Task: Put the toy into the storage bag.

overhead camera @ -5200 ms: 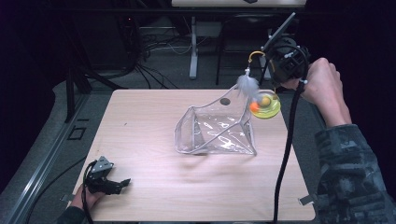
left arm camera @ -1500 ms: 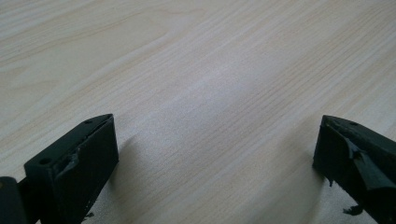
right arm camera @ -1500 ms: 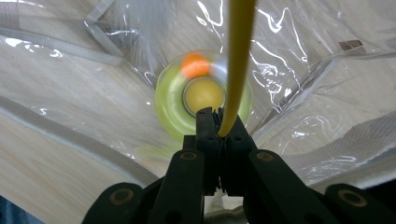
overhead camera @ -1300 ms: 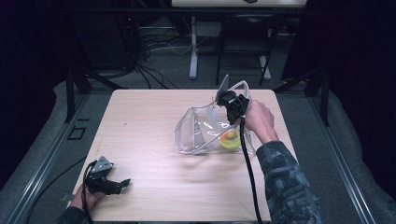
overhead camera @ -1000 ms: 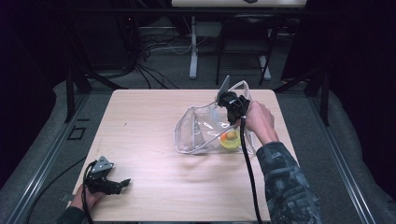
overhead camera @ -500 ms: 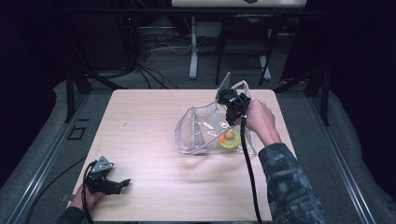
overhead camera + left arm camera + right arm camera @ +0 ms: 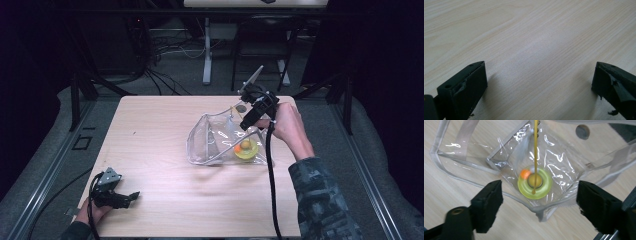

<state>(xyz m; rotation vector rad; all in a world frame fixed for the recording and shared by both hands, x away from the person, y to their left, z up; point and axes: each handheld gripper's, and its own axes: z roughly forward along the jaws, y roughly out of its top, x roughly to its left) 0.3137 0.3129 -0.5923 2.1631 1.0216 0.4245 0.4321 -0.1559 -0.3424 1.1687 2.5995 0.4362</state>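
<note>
One toy (image 7: pixel 534 184), a yellow-green ring with a small ball at its centre, an orange bead beside it and a thin yellow rod rising from it, was found lying inside the clear plastic bag (image 7: pixel 212 142) on the table (image 7: pixel 165 125). The placing step was judged complete, with withdrawal in hand. The right hand-held gripper (image 7: pixel 539 202) was seen directly above the bag's mouth, jaws spread wide and released, the toy below and between them, untouched. A straight lift clear of the rod and bag rim was judged to be called for next. The left hand-held gripper (image 7: pixel 131 196) was noted resting at the table's near corner, well apart, jaws parted and empty.
</note>
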